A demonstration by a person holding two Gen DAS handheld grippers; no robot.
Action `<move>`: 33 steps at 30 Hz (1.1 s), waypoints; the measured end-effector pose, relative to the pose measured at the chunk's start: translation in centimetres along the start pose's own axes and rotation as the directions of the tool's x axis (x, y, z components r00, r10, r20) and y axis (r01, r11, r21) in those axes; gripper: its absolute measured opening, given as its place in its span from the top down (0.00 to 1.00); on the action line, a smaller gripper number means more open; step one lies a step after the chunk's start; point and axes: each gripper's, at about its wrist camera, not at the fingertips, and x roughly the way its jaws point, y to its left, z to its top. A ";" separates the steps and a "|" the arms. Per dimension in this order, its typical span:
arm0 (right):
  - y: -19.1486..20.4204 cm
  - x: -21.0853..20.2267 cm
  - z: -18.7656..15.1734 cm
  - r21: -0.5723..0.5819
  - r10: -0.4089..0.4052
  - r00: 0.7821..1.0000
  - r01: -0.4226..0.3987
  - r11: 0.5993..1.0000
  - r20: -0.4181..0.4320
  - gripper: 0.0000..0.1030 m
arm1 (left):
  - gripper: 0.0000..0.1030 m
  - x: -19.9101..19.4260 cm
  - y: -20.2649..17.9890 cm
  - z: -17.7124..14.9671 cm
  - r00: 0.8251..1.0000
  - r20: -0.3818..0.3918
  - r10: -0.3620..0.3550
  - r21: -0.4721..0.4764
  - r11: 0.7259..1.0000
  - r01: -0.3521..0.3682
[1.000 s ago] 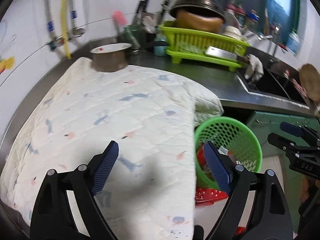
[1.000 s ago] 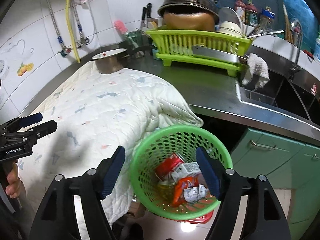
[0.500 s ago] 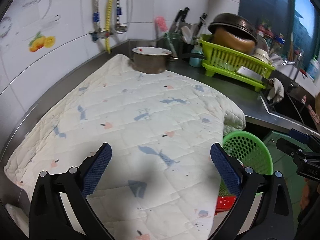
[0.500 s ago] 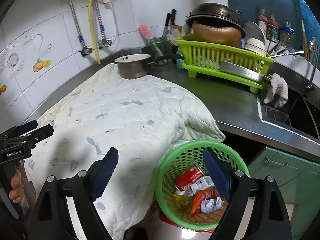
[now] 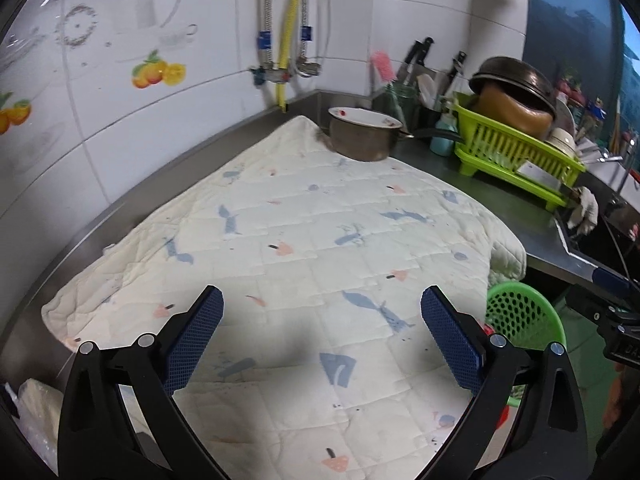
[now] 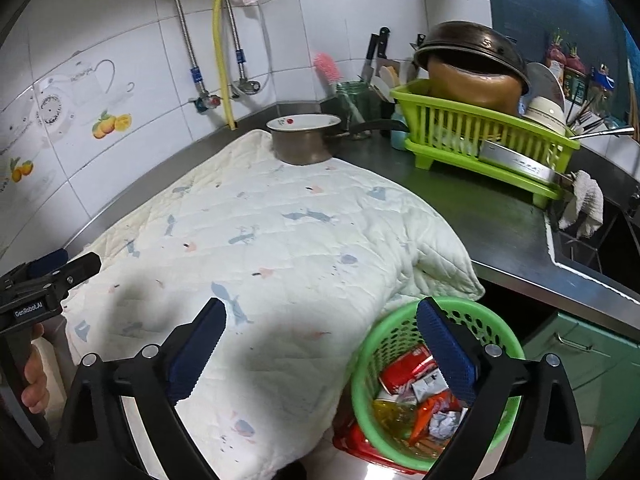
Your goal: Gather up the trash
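Trash is sitting in the green basket at the lower right of the right wrist view: a crushed red can, a small carton, orange wrappers and a ball of crumpled paper, all piled loosely with no shared long axis. The basket is standing on the floor just beside the overhanging edge of the quilted mat. The right gripper is hovering above with its jaws spread wide and gripping nothing, its right finger lying over the basket's mouth, so the pile is lying below and slightly right of the gap. The left gripper is likewise released and empty, facing the middle of the mat, with the basket only peeking in at the lower right edge of its view. The right hand is judged the nearer to the basket.

No loose trash is showing on the mat in either view, so the collecting looks close to done. The mat is covering a steel counter in a tiled kitchen corner; a pot is resting on its far edge, upper centre, and a lime dish rack is loaded at upper right, beside the sink.
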 end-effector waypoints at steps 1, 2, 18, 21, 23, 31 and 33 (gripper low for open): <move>0.4 0.0 0.1 -0.007 0.001 1.000 -0.001 1.000 0.003 0.10 | 0.05 -0.2 0.3 0.0 1.000 0.004 0.003 -0.005 1.000 -0.003; 0.7 0.0 0.2 -0.013 0.006 1.000 -0.006 1.000 0.005 0.10 | 0.05 -0.4 0.6 0.0 1.000 0.007 0.006 -0.011 1.000 -0.006; 2.9 -0.5 0.1 -0.049 0.039 0.999 -0.038 0.998 0.032 0.08 | 0.05 -2.6 0.8 -0.8 0.994 0.074 0.083 -0.007 0.997 -0.082; 2.7 -0.7 0.0 -0.043 0.043 0.998 -0.041 0.998 0.037 0.08 | 0.05 -3.1 0.6 -0.9 0.993 0.087 0.076 -0.001 0.997 -0.077; 2.6 -0.8 -0.1 -0.042 0.041 0.998 -0.039 0.998 0.043 0.08 | 0.05 -3.3 0.5 -0.9 0.992 0.096 0.077 0.001 0.997 -0.078; 2.7 -1.4 -0.2 -0.039 0.048 0.997 -0.046 0.998 0.057 0.08 | 0.05 -3.9 0.4 -1.0 0.992 0.105 0.076 0.003 0.997 -0.077; 2.7 -1.5 -0.2 -0.039 0.049 0.997 -0.047 0.998 0.055 0.08 | 0.05 -4.0 0.4 -1.1 0.992 0.106 0.069 0.005 0.998 -0.070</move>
